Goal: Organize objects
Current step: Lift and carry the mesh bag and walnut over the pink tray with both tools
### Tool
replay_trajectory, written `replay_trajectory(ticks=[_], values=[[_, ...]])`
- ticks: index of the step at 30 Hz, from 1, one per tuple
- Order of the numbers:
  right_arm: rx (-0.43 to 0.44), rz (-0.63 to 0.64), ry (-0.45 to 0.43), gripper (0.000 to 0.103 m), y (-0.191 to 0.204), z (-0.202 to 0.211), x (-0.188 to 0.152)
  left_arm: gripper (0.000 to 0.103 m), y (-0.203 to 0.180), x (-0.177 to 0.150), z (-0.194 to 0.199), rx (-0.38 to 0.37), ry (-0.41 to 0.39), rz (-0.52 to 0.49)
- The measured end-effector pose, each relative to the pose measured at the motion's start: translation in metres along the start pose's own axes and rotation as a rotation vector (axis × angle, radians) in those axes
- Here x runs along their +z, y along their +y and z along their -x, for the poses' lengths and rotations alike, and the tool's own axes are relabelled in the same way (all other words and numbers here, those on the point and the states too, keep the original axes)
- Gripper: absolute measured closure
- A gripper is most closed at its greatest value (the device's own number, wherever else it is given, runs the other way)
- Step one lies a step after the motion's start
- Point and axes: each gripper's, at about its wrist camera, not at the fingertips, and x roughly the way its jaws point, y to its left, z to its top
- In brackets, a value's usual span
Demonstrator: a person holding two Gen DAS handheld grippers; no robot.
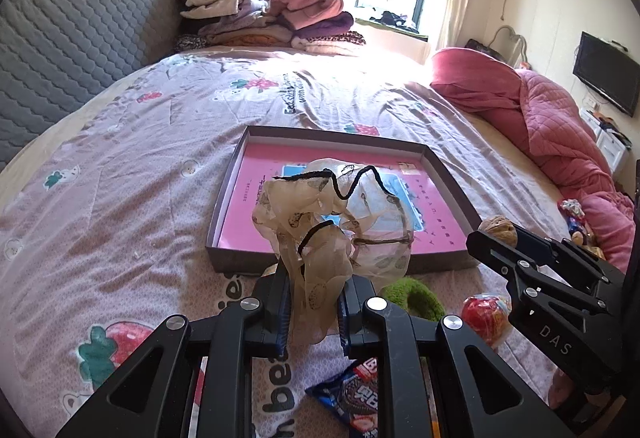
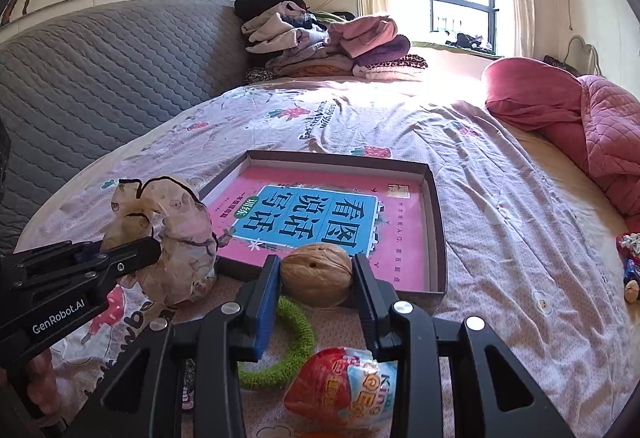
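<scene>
My left gripper (image 1: 312, 290) is shut on a sheer beige scrunchie with black trim (image 1: 332, 222), held up just in front of the near wall of a shallow box (image 1: 228, 258) with a pink book in its bottom. From the right wrist view the same scrunchie (image 2: 168, 238) hangs at the left in the left gripper (image 2: 132, 252). My right gripper (image 2: 316, 270) is shut on a walnut (image 2: 316, 270), just short of the box's near rim (image 2: 436, 292). The walnut (image 1: 498, 228) also shows at the right of the left wrist view, in the right gripper (image 1: 494, 238).
On the bed sheet below lie a green fuzzy ring (image 2: 296, 350), a red-wrapped egg-shaped sweet (image 2: 344, 386) and a blue snack packet (image 1: 352, 394). A pink quilt (image 1: 560, 142) fills the right, with small toys (image 2: 632, 270) beside it. Folded clothes (image 1: 260, 14) are stacked by the grey headboard (image 1: 72, 38).
</scene>
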Motion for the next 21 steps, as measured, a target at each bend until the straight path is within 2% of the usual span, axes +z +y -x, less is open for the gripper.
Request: replay_trajectory(ticks=[12,19,21], values=[[-0.010,0.036,0.090,0.067,-0.023,-0.054,0.029,0.084,0.005,0.033,-0.046,-0.001,0.068,0.004],[0.021,0.034,0.173,0.067,-0.030,-0.084,0.031,0.084,0.002,0.043,-0.077,-0.010,0.136,0.001],[0.005,0.048,0.198,0.067,-0.031,-0.091,0.027,0.084,0.001,0.043,-0.086,-0.009,0.157,0.002]])
